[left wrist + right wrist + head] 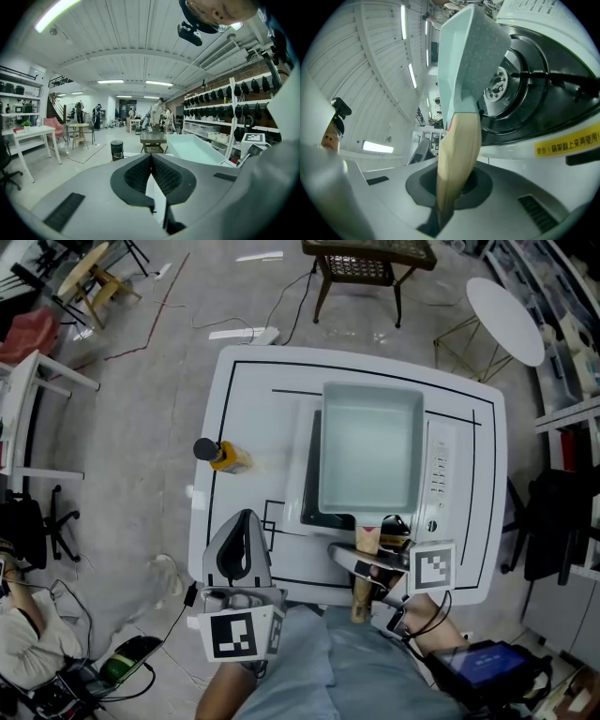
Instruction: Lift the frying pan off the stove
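A pale green rectangular frying pan (368, 448) hangs over the black burner of a white table-top stove (441, 474). Its wooden handle (366, 563) points toward me. My right gripper (371, 570) is shut on that handle near the table's front edge. In the right gripper view the handle (457, 159) runs between the jaws of the right gripper (454, 185), and the pan's speckled underside (480, 56) seems to stand a little off the burner (520, 84). My left gripper (242, 542) hovers at the table's front left, shut and empty (151, 161).
A yellow bottle with a black cap (219, 455) lies on the white table (225, 390), left of the stove. A dark wicker table (361, 263) and a round white table (506, 320) stand beyond it. Chairs sit at the left.
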